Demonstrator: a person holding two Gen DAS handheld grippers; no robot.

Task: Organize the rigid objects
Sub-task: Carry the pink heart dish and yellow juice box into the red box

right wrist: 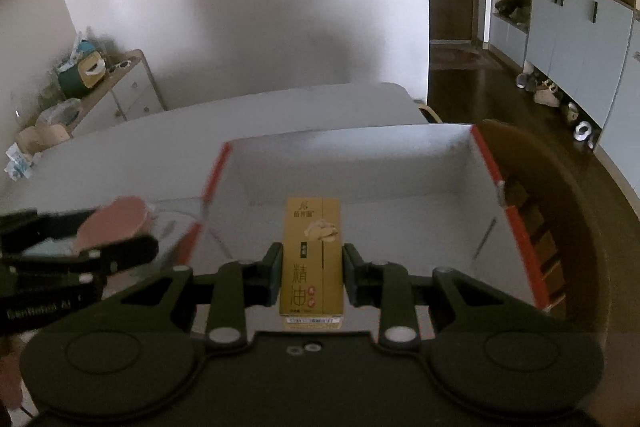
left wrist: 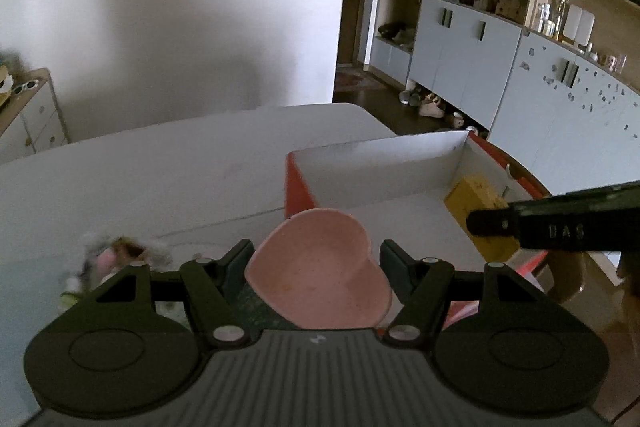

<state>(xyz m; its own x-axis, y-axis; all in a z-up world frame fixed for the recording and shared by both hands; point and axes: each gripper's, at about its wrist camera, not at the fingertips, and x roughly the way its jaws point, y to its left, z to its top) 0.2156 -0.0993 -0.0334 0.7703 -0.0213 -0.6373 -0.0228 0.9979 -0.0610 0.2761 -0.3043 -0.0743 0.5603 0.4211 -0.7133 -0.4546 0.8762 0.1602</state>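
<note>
My left gripper [left wrist: 316, 263] is shut on a pink heart-shaped dish [left wrist: 320, 267] and holds it at the near left corner of an open red box with a white inside [left wrist: 376, 167]. My right gripper [right wrist: 312, 271] is shut on a yellow carton with Chinese print [right wrist: 313, 259], held over the box's white floor [right wrist: 400, 211]. The carton also shows in the left wrist view [left wrist: 480, 211] behind the right gripper's finger. The left gripper with the pink dish [right wrist: 114, 221] shows at the left of the right wrist view.
The box stands on a pale table [left wrist: 160, 171]. A fuzzy soft toy [left wrist: 108, 259] lies on the table left of my left gripper. A wooden chair [right wrist: 560, 211] stands right of the box. Cabinets [left wrist: 460, 43] line the far right wall.
</note>
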